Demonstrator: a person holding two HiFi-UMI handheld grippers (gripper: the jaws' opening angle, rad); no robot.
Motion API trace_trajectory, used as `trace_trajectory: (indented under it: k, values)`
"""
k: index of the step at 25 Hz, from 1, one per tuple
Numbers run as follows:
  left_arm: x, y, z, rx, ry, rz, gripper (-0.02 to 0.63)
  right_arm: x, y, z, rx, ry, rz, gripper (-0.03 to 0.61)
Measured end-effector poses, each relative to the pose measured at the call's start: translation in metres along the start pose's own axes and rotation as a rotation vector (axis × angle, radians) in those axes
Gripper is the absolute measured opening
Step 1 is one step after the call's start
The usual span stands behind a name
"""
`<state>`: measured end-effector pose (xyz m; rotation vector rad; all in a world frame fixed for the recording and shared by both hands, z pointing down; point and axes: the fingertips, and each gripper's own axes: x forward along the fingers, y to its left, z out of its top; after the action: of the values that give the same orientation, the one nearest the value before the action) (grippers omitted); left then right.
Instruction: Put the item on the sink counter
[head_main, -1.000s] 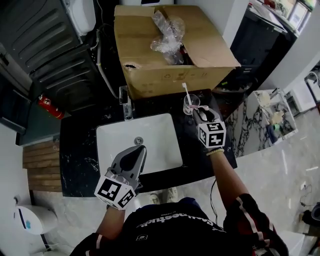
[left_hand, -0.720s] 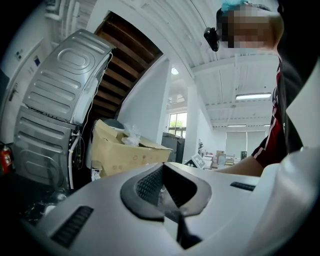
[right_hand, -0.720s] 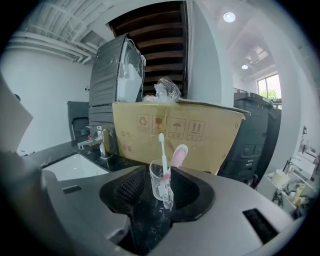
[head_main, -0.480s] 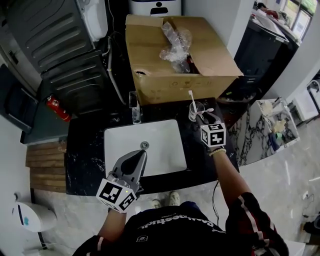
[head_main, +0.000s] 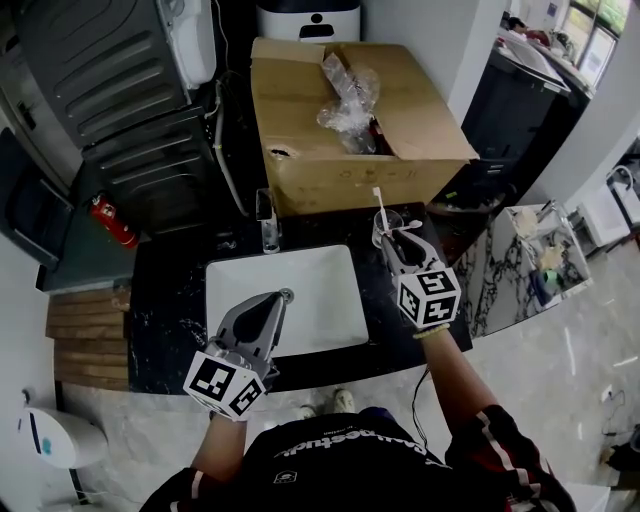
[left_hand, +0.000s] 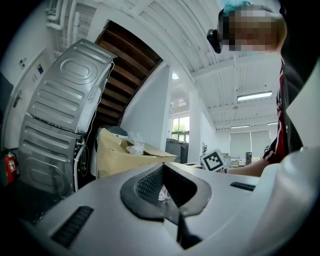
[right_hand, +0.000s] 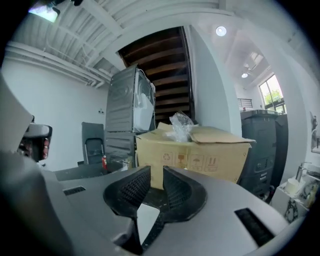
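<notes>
**Item 1. Cup (head_main: 386, 224) with toothbrush (head_main: 380, 203) (the task's thing).** Clear cup, upright, on the black marbled desk (head_main: 165, 300). It stands by the far right corner of the white basin (head_main: 300, 295), just in front of the cardboard box (head_main: 340, 165). The toothbrush stands in it, leaning toward the box.

**Item 2. Right tongs (head_main: 393, 241).** Tips point at the cup and sit just beside its near side; whether they touch it cannot be told. In the right gripper view the ribbed pads (right_hand: 134, 187) stand a narrow gap apart and are closing. Nothing is between them, only the box seen beyond. Marker cube (head_main: 428, 296) sits at the wrist end.

**Item 3. Left tongs (head_main: 277, 299).** Held over the front left part of the basin, well apart from the cup. In the left gripper view the pads (left_hand: 150, 182) meet at the tips, clenched on nothing.

**Item 4. Fixtures.** Faucet (head_main: 266, 222) at the back edge of the basin, near the box's left corner.

**Item 5. Surroundings.** Crumpled clear plastic bag (head_main: 348, 100) in the open box. Red fire extinguisher (head_main: 112, 221) on the floor left of the desk. Grey appliance (head_main: 120, 80) at the upper left.
</notes>
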<state>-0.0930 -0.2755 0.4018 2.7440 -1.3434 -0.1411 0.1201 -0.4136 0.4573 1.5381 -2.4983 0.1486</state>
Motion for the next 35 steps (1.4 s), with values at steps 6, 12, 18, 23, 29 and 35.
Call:
trace_trajectory:
  k: [6, 12, 18, 23, 29, 35]
  values:
    - [0.000, -0.009, 0.018, 0.020, -0.031, -0.028, 0.012, -0.047, 0.066, 0.050, -0.018, -0.140, 0.136, 0.055]
    - [-0.003, -0.023, 0.034, 0.062, -0.040, -0.071, 0.014, -0.088, 0.135, 0.082, -0.001, -0.235, 0.288, 0.044]
    - [-0.009, -0.021, 0.035, 0.068, -0.036, -0.065, 0.012, -0.114, 0.181, 0.084, 0.067, -0.256, 0.376, 0.041]
    - [-0.016, -0.016, 0.035, 0.050, -0.038, -0.057, 0.013, -0.116, 0.184, 0.078, 0.067, -0.233, 0.364, 0.037]
    - [-0.021, -0.018, 0.034, 0.047, -0.037, -0.049, 0.012, -0.116, 0.184, 0.074, 0.052, -0.213, 0.353, 0.037]
    - [-0.027, -0.021, 0.034, 0.057, -0.032, -0.061, 0.014, -0.121, 0.194, 0.074, 0.037, -0.219, 0.367, 0.037]
